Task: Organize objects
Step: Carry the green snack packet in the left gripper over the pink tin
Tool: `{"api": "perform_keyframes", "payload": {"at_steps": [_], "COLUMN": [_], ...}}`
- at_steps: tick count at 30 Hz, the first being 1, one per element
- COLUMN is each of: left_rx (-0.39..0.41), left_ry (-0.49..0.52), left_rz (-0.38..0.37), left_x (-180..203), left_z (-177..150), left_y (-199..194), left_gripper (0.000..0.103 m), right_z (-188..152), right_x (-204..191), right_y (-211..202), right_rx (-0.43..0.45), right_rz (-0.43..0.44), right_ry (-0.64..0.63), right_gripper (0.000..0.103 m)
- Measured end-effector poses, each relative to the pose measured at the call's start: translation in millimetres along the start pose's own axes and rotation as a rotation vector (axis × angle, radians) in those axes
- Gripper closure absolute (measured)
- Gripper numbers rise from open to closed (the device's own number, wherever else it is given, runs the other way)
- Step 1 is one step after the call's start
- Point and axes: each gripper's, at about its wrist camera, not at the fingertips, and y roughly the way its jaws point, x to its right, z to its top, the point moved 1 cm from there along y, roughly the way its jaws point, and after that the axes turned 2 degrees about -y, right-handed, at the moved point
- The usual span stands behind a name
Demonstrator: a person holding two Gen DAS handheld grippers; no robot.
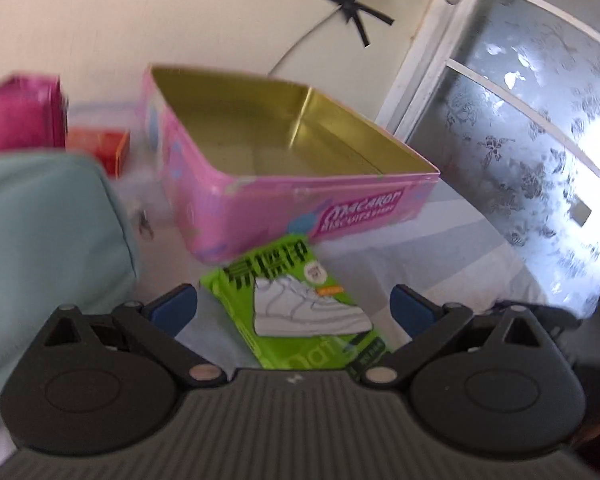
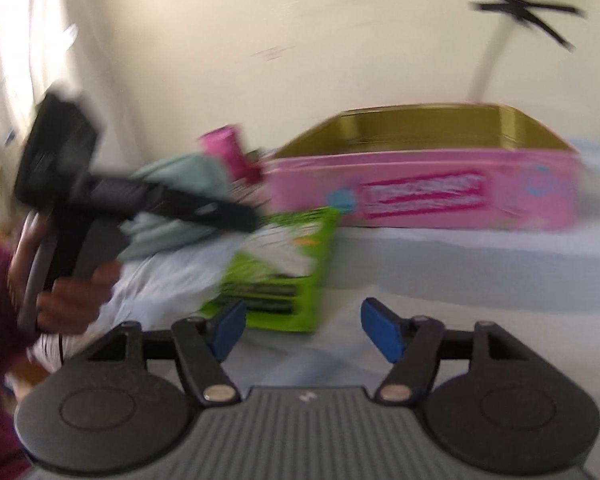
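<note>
The flat green cardboard packet (image 1: 300,312) (light, stiff, probably) suits an edge pinch; left hand-held gripper (image 1: 294,310) spread wide, right hand-held gripper (image 2: 302,330) released.

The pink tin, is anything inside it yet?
Empty as far as visible: the pink tin has no lid, and the left wrist view shows only bare gold floor inside.

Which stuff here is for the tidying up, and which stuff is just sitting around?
For the tidying:
- pink tin, open and empty
- green packet with a shoe picture, lying in front of it
- left tool, open above the packet

Just sitting around:
- teal cloth
- magenta box
- small orange box
</note>
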Motion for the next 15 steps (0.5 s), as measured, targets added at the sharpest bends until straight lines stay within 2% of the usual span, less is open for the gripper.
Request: {"api": "perform_keyframes", "payload": {"at_steps": [3,5,8,10,11,13,15], "left_rx": [0.004,-0.001,-0.038,-0.062,-0.069,-0.058,-0.055], "left_ry": [-0.025,-0.038,-0.044,-0.050,-0.060,-0.038,-0.035], "left_rz": [-0.001,-0.011,0.000,0.014,0.018,0.038,0.054], "left_x": [2,4,10,9,9,11,14], "left_z": [-9,-14,-10,-10,-10,-9,-9], "left_y": [-11,-16,-4,3,7,8,8], "left_gripper": [0.000,0.005,0.011,0.021,0.022,0.044,0.044], "right_z": [0,-1,-1,-1,1,2,3], "right_x": [-19,-27,-25,-20,-17,-14,-16], "right_y": [20,28,41,40,42,48,47], "right_rx": [-0.011,-0.026,-0.050,-0.064,-0.071,-0.067,-0.056], "right_rz": [-0.003,0.001,-0.017,-0.015,-0.009,0.008,0.005], "right_ry": [-0.132,-0.187,-0.214,-0.198,-0.182,-0.179,-0.189], "right_gripper": [0.027,0.026,0.025,0.025,0.025,0.031,0.045]}}
